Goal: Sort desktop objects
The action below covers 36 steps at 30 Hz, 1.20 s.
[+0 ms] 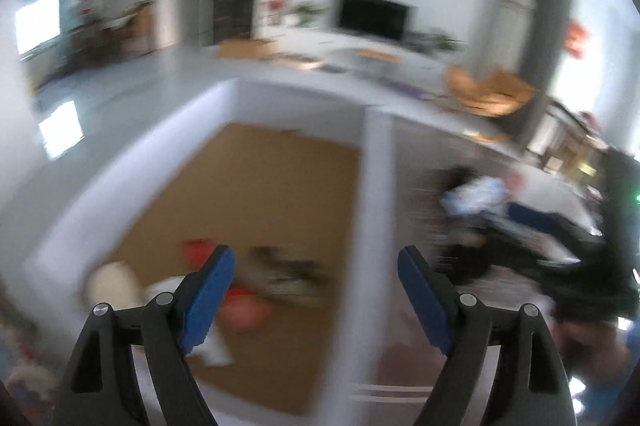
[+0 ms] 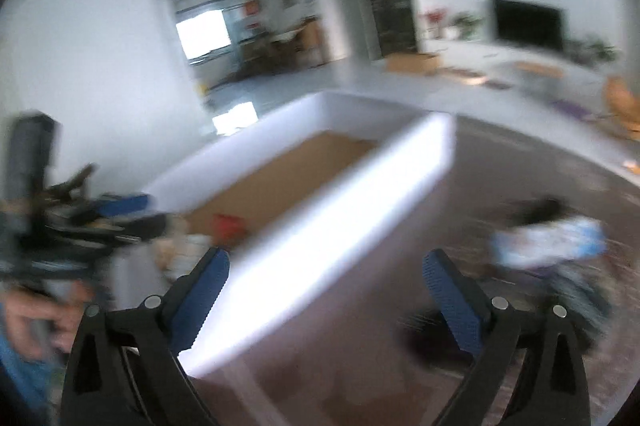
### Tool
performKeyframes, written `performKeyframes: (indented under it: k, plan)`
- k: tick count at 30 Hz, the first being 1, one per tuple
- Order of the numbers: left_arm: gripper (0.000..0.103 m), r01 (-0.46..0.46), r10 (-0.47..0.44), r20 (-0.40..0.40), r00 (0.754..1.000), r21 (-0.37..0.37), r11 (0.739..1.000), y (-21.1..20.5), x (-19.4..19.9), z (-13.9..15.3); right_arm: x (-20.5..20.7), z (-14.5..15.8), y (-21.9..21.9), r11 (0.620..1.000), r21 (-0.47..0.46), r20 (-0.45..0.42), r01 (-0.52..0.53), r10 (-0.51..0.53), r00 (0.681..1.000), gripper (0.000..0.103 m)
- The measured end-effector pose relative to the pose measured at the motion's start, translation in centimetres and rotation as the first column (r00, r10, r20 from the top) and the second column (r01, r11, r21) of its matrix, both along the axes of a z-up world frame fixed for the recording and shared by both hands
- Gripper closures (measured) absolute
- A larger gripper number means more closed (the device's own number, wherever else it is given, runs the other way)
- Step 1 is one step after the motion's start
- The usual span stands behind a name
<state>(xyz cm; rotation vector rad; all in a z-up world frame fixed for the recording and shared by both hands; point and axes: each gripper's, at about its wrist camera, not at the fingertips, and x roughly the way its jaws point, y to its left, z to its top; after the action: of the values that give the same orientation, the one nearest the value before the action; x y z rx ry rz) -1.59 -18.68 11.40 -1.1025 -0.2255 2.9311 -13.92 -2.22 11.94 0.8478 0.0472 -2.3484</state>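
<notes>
Both views are motion-blurred. A white-walled box (image 1: pixel 376 185) with a brown floor stands on a dark table; it also shows in the right wrist view (image 2: pixel 344 201). Inside it lie a red item (image 1: pixel 196 248), a pink-orange item (image 1: pixel 244 312), a cream round item (image 1: pixel 114 284) and a dark blurred item (image 1: pixel 288 270). My left gripper (image 1: pixel 316 290) is open and empty above the box. My right gripper (image 2: pixel 326 290) is open and empty over the box's near wall. A blue-white packet (image 2: pixel 548 240) and dark objects (image 2: pixel 580 298) lie on the table to its right.
The right gripper (image 1: pixel 560 238) shows at the right of the left wrist view, beside the blue-white packet (image 1: pixel 476 195). The left gripper (image 2: pixel 80 222) and a hand show at the left of the right wrist view. Behind are a floor, a TV (image 2: pixel 528 23) and cardboard boxes (image 2: pixel 414 62).
</notes>
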Motion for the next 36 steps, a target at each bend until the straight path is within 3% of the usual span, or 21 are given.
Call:
performKeyframes:
  k: [4, 6, 10, 13, 16, 21, 22, 36]
  plan:
    - [0.002, 0.168, -0.168, 0.011, 0.986, 0.011, 0.986, 7.2, 0.2, -0.5, 0.3, -3.3, 8.3, 0.973, 0.122, 0.028, 0.195, -0.200, 0.979, 0.005]
    - [0.002, 0.210, -0.212, 0.098, 0.972, 0.028, 0.977, 9.9, -1.1, -3.0, 0.6, -5.6, 12.4, 0.929, 0.213, 0.043, 0.303, -0.319, 0.947, 0.005]
    - [0.002, 0.238, -0.228, 0.303, 0.925, 0.002, 0.971, 13.5, -3.7, -9.5, 1.6, -8.6, 18.0, 0.884, 0.255, 0.097, 0.392, -0.427, 0.899, 0.005]
    - [0.003, 0.248, -0.231, 0.356, 0.906, -0.002, 0.969, 15.1, -5.1, -12.5, 2.3, -9.9, 20.1, 0.866, 0.296, 0.125, 0.404, -0.454, 0.882, 0.005]
    - [0.002, 0.230, -0.208, 0.360, 0.909, -0.017, 0.973, 16.2, -6.8, -13.8, 1.3, -10.9, 20.2, 0.859, 0.313, 0.139, 0.405, -0.463, 0.875, 0.003]
    - [0.000, 0.223, -0.182, 0.269, 0.946, -0.128, 0.966, 18.3, -8.1, -14.5, 0.4, -12.3, 19.6, 0.866, 0.319, 0.145, 0.385, -0.446, 0.883, 0.000]
    - [0.000, 0.227, -0.193, 0.239, 0.952, -0.124, 0.966, 18.4, -8.0, -14.6, 0.6, -12.2, 19.6, 0.866, 0.319, 0.145, 0.384, -0.445, 0.884, 0.000]
    - [0.000, 0.228, -0.196, 0.234, 0.952, -0.123, 0.966, 18.2, -8.5, -15.1, 0.6, -11.9, 19.5, 0.866, 0.320, 0.146, 0.384, -0.446, 0.883, 0.000]
